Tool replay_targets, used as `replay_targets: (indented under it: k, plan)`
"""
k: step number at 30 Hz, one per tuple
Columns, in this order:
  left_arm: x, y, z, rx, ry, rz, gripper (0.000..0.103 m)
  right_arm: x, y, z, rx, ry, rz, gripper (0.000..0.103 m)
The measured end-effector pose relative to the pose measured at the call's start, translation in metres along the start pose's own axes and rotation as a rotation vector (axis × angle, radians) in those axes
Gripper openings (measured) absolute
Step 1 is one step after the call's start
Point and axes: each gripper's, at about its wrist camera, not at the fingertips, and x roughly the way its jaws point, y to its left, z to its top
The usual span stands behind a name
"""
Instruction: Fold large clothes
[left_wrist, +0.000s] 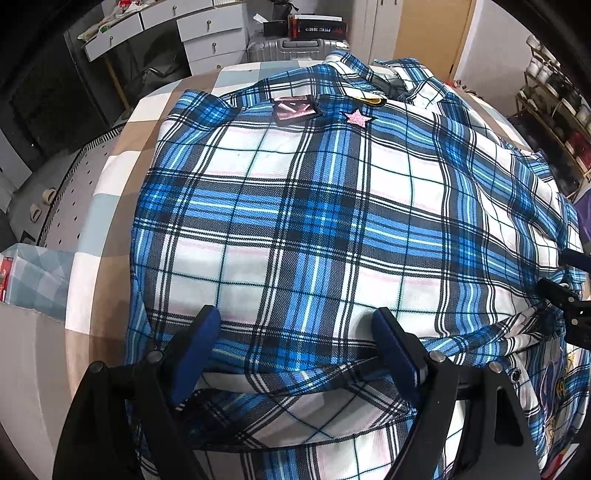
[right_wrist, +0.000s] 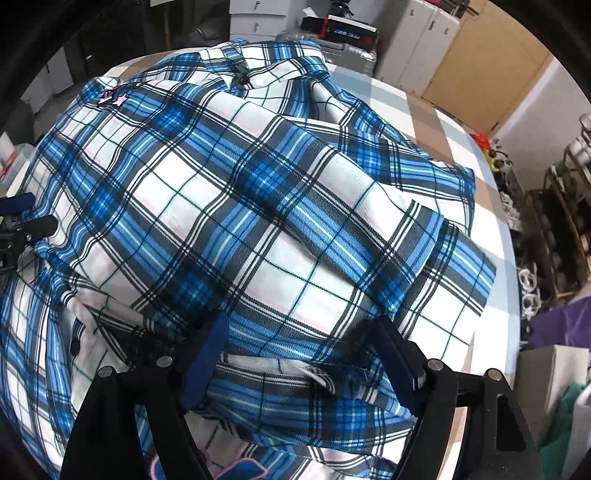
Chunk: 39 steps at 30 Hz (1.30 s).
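Both my grippers are pointing down at the near hem of the plaid shirt (left_wrist: 303, 206), which covers most of the table, collar end toward the far edge. My left gripper (left_wrist: 295, 332) has its jaws spread wide with the near fold of cloth lying between them; the blue pads (left_wrist: 199, 332) sit on either side of it and I can't see them pressing on anything. Same deal with my right gripper (right_wrist: 295, 339): jaws spread, a folded edge of plaid between them, not pinched as far as I can tell.

A bit farther in, the folded sleeve (right_wrist: 436, 258) lies across the shirt toward the table's right edge. Past the middle of the shirt, on the left side, there's a pink star patch (left_wrist: 357, 117) with a dark pink patch (left_wrist: 293, 110) just beside it and a yellow tag (left_wrist: 369, 99) behind. The collar (right_wrist: 266, 70) sits bunched near the far edge.

The table (left_wrist: 122, 162) has a checked cover of white, tan and pale blue squares, showing bare along the left and far edges.

Around it, the room's pretty cluttered: a silver suitcase (left_wrist: 295, 50) right behind the far edge with boxes (left_wrist: 317, 26) on top, white drawers (left_wrist: 210, 37) to the far left, and a shelf rack (left_wrist: 554, 107) off to the right.
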Motion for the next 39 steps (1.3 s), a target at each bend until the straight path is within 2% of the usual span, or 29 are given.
replay_targets:
  k: [8, 11, 14, 17, 19, 22, 27, 30, 32, 33, 35, 36, 37, 39]
  plan:
    - [0.001, 0.003, 0.003, 0.023, 0.027, -0.008, 0.08, 0.018, -0.016, 0.007, -0.035, 0.011, 0.029, 0.079]
    - [0.001, 0.004, 0.004, 0.024, 0.007, -0.012, 0.08, 0.025, -0.019, 0.025, -0.076, 0.08, 0.021, 0.08]
    - [0.001, 0.005, 0.005, 0.033, -0.002, -0.018, 0.08, 0.016, -0.02, 0.046, -0.096, 0.042, 0.028, 0.08]
    - [0.001, 0.005, 0.003, 0.03, -0.004, -0.022, 0.08, 0.002, -0.03, 0.084, -0.05, -0.041, 0.054, 0.08]
    - [0.002, 0.005, 0.004, 0.021, -0.001, -0.02, 0.08, -0.002, -0.037, 0.118, 0.011, -0.089, 0.073, 0.086]
    - [0.002, 0.003, 0.003, 0.014, 0.003, -0.006, 0.081, 0.006, -0.041, 0.18, 0.091, -0.138, 0.098, 0.089]
    - [0.002, 0.0, 0.003, 0.019, 0.006, -0.004, 0.081, 0.046, -0.046, 0.268, 0.179, -0.114, 0.06, 0.089]
    - [0.003, 0.0, 0.006, 0.025, 0.019, -0.011, 0.081, 0.078, -0.059, 0.295, 0.274, -0.069, 0.067, 0.089]
    - [0.003, 0.001, 0.008, 0.02, 0.029, -0.011, 0.081, 0.104, -0.072, 0.298, 0.351, -0.02, 0.119, 0.089]
    - [0.003, 0.001, 0.009, 0.011, 0.032, -0.009, 0.081, 0.117, -0.076, 0.298, 0.392, 0.025, 0.172, 0.087]
    - [0.003, 0.0, 0.009, 0.0, 0.034, -0.01, 0.081, 0.131, -0.078, 0.294, 0.443, 0.089, 0.23, 0.065]
    - [0.003, 0.0, 0.009, 0.0, 0.034, -0.009, 0.081, 0.132, -0.075, 0.29, 0.449, 0.107, 0.26, 0.038]
    - [0.003, 0.001, 0.01, -0.01, 0.032, -0.013, 0.081, 0.128, -0.072, 0.288, 0.433, 0.103, 0.269, 0.03]
    - [0.002, 0.003, 0.009, -0.028, 0.025, -0.018, 0.081, 0.112, -0.064, 0.28, 0.356, 0.056, 0.271, 0.029]
